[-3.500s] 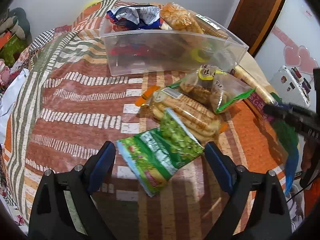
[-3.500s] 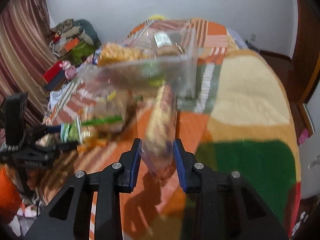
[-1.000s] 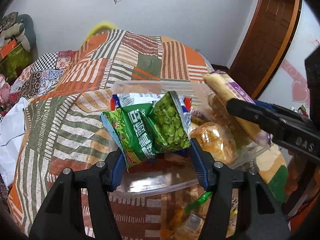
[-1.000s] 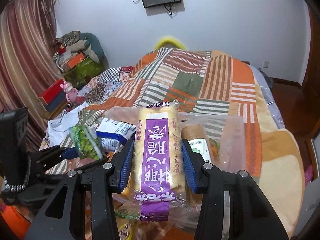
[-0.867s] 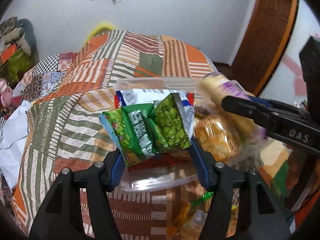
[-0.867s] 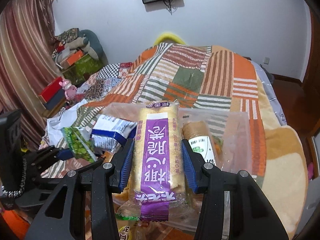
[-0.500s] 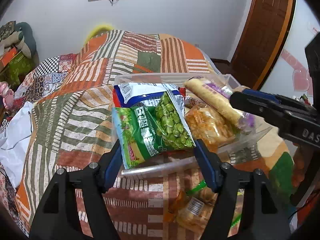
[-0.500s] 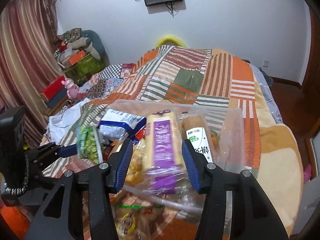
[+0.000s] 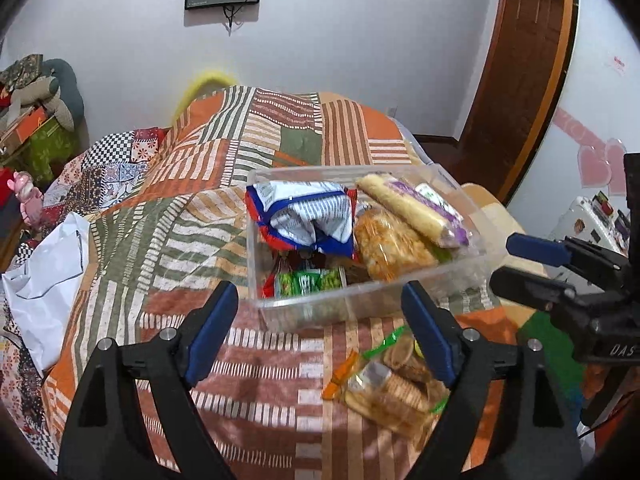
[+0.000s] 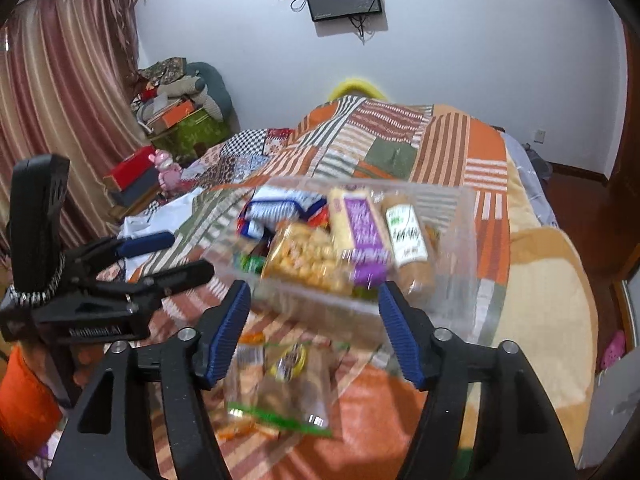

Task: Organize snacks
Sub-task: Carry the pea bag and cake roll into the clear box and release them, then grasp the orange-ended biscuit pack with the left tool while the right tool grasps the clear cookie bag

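Clear plastic bin (image 9: 460,276) on the bedspread (image 9: 168,240) holds the purple-labelled roll (image 9: 412,210) and green pea packet (image 9: 308,282); my left gripper (image 9: 320,330) and right gripper (image 10: 316,328) gape wide, empty, over two biscuit bags (image 9: 384,388)

Clear glossy plastic bin (image 9: 362,304), seemingly woven cloth quilt (image 9: 160,248).

Clear bin (image 9: 316,312), frame centre: packed, open-topped. Cookie bags (image 9: 384,384) block the lower right. Striped bedspread (image 9: 160,248), left of frame: bare, open passage.
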A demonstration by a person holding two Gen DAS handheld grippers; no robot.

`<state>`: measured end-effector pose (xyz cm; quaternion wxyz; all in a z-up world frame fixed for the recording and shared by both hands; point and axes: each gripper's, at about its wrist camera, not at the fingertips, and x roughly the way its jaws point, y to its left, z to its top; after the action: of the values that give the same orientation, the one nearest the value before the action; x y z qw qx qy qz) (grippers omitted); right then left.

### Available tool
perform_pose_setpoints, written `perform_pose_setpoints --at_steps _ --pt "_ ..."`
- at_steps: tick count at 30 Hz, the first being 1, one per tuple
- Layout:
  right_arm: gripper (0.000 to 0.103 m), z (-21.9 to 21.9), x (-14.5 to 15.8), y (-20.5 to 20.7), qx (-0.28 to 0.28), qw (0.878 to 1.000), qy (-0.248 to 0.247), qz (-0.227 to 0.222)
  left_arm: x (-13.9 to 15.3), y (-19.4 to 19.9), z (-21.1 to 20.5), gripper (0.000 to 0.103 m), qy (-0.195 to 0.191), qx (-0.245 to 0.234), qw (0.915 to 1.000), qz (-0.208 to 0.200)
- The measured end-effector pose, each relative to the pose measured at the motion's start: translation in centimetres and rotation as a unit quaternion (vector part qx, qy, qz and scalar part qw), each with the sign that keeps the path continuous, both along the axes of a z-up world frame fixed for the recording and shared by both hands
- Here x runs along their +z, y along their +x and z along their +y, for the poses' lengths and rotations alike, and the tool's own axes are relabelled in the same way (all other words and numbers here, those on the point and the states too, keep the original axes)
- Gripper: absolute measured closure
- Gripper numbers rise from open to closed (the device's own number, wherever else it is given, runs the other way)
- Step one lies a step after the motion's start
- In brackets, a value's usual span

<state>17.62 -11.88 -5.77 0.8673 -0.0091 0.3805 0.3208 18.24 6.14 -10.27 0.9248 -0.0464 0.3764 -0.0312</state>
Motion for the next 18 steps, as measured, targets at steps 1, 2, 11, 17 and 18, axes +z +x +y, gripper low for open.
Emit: perform_pose_setpoints --at_steps 1,2,11,17,18 --pt "0.038 0.0 -0.3 -0.2 0.002 1.0 -0.002 0.004 -0.2 -0.4 -0.1 0.017 0.003 -0.001 1.0 0.002" --pt "0.038 0.2 -0.9 -0.4 0.005 1.0 -0.005 0.011 -0.4 -0.7 -0.1 0.016 0.006 -0.002 1.0 0.004" --pt "0.037 2.2 -5.8 -0.2 0.022 0.997 -0.033 0.073 -3.8 -2.8 0.2 0.016 0.009 0.0 0.9989 0.046" --pt "0.037 2.5 -7.8 0.0 0.026 0.994 -0.041 0.103 -5.8 -3.1 0.3 0.016 -0.008 0.002 0.9971 0.076" --pt "0.037 2.4 -8.1 0.2 0.026 0.993 -0.037 0.11 -6.0 -3.1 0.2 0.016 -0.01 0.001 0.9968 0.079"
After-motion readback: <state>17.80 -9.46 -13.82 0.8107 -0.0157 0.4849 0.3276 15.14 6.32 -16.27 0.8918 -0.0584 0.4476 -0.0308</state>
